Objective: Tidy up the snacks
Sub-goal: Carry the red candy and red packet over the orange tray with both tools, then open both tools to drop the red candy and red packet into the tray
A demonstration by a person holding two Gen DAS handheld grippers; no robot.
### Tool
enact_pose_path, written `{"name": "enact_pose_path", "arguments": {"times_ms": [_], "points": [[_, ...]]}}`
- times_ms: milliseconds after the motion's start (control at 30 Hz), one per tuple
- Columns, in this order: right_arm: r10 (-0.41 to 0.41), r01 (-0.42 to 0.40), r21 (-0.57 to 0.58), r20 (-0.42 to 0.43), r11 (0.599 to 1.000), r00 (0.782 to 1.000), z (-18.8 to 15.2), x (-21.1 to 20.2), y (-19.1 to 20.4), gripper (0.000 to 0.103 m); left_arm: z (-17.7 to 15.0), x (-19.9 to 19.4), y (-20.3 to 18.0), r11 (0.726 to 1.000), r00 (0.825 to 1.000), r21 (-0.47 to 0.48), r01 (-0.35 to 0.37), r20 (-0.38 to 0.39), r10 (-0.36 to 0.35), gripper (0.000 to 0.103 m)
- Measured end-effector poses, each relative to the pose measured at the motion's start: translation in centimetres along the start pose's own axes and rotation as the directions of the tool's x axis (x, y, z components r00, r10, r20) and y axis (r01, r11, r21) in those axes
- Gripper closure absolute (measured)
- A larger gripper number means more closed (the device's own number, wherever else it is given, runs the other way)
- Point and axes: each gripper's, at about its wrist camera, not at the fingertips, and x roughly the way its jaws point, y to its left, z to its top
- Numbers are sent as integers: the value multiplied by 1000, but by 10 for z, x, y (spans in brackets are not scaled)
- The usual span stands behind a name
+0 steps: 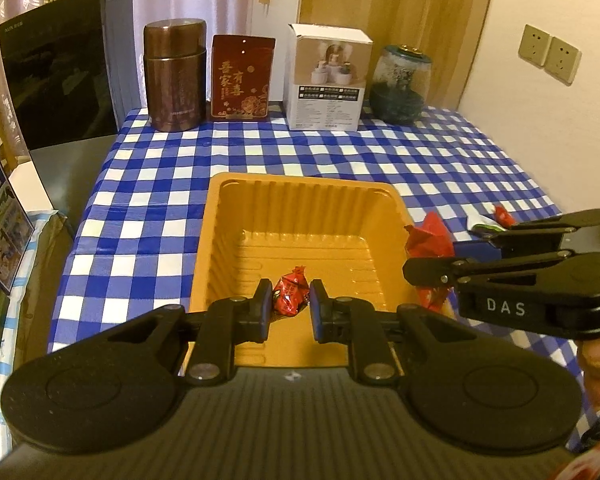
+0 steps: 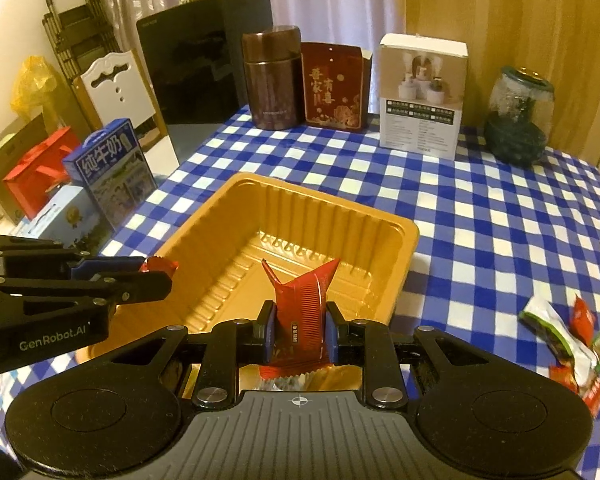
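Note:
An orange plastic tray (image 1: pixel 220 240) (image 2: pixel 400 256) lies on the blue checked tablecloth. My left gripper (image 1: pixel 290 298) is shut on a small red wrapped candy (image 1: pixel 290 294) over the tray's near end; from the right wrist view that gripper (image 2: pixel 156 276) comes in at the left with a red wrapper tip (image 2: pixel 162 266) showing. My right gripper (image 2: pixel 299 332) is shut on a larger red snack packet (image 2: pixel 300 300) above the tray's near right part. In the left wrist view that gripper (image 1: pixel 410 270) reaches in from the right with the red packet (image 1: pixel 428 236).
More snack packets (image 2: pixel 568 344) lie on the cloth right of the tray. At the table's back stand a brown canister (image 1: pixel 176 76), a red box (image 1: pixel 242 78), a white box (image 1: pixel 326 80) and a glass jar (image 1: pixel 400 84). Cartons and bags (image 2: pixel 104 168) sit left of the table.

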Motion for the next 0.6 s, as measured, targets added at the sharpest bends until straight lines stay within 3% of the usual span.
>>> {"name": "enact_pose_path", "arguments": {"times_ms": [600], "points": [[11, -9, 35, -35, 999, 999, 7, 42, -16, 78, -2, 46, 9, 1000, 1000, 14, -5, -30, 6, 82]]}}
